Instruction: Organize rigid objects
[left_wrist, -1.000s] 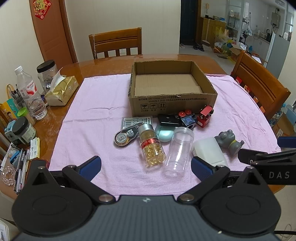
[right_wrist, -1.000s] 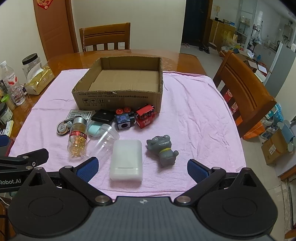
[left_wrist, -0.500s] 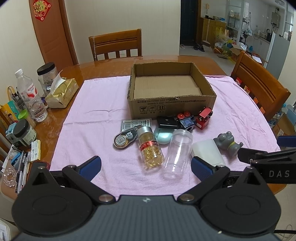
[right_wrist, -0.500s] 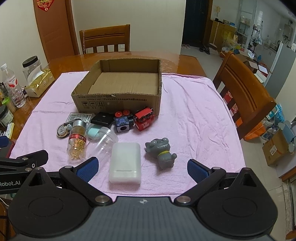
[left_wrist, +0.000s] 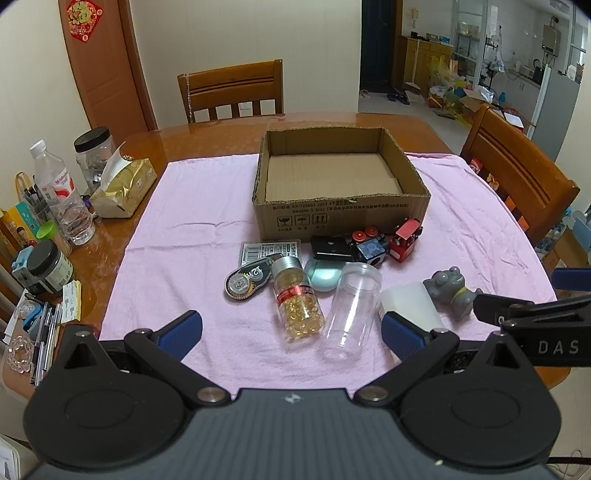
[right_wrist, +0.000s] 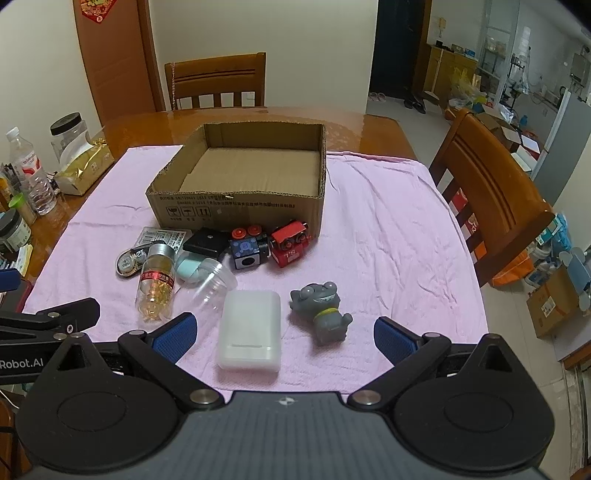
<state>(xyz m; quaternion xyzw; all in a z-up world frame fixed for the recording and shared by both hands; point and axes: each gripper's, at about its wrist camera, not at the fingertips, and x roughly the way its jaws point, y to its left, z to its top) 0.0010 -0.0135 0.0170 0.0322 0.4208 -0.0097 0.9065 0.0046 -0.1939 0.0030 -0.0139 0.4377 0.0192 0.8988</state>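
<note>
An empty cardboard box (left_wrist: 340, 212) (right_wrist: 236, 212) stands mid-table on a pink cloth (left_wrist: 192, 236). In front of it lie a capsule bottle (left_wrist: 297, 299) (right_wrist: 156, 286), a clear jar (left_wrist: 352, 304) (right_wrist: 212, 286), a white case (right_wrist: 250, 330) (left_wrist: 410, 304), a grey frog figure (right_wrist: 322, 310) (left_wrist: 452, 290), a red toy train (right_wrist: 290, 247) (left_wrist: 404, 240), a blue cube toy (right_wrist: 248, 251), a black case (right_wrist: 205, 242), a teal case (left_wrist: 324, 273) and a correction tape (left_wrist: 245, 282). My left gripper (left_wrist: 291, 328) is open above the near edge. My right gripper (right_wrist: 284, 330) is open over the white case and frog, holding nothing.
A tissue pack (left_wrist: 123, 188), a water bottle (left_wrist: 62, 194), jars (left_wrist: 92, 155) and pens (left_wrist: 44, 343) crowd the table's left side. Wooden chairs stand behind (left_wrist: 232, 92) and to the right (right_wrist: 491, 199). Cardboard boxes (right_wrist: 554, 306) sit on the floor at right.
Both grippers have drawn back and risen slightly, so the objects look a little farther off. Nothing on the table has moved.
</note>
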